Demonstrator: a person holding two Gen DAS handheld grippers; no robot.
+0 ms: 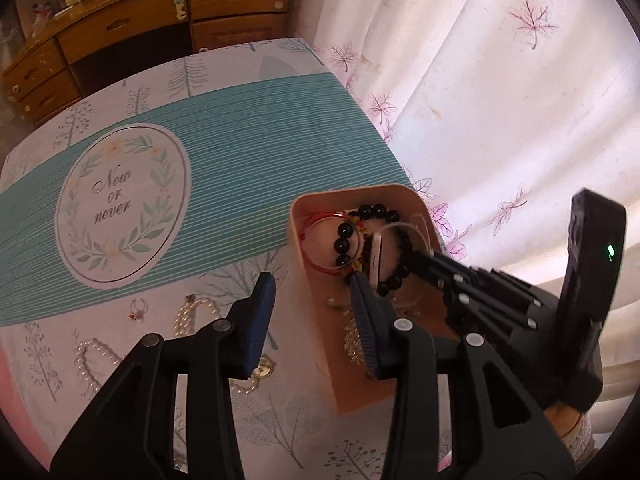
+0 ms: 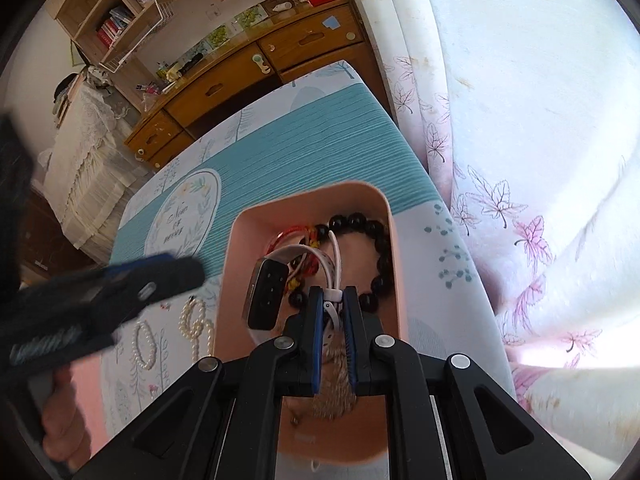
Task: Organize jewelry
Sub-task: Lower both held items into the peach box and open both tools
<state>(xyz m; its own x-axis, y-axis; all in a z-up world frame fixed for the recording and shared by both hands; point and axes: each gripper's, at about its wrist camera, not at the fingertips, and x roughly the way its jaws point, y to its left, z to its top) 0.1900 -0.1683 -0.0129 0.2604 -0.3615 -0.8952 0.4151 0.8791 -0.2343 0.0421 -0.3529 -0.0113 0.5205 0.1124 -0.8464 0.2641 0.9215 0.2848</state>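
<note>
While the right gripper pinches the limp white-strapped fitness band over the pink plastic tray, the left gripper gapes empty; its strap likely gives the safest hold.

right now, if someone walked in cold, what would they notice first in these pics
The pink tray near the table's curtain-side edge, piled with a black bead bracelet and red bangles, draws the eye first. Over it the right gripper is shut on the white strap of a smartwatch. Beside the tray, pearl strands lie on the tablecloth below the open left gripper.
</note>
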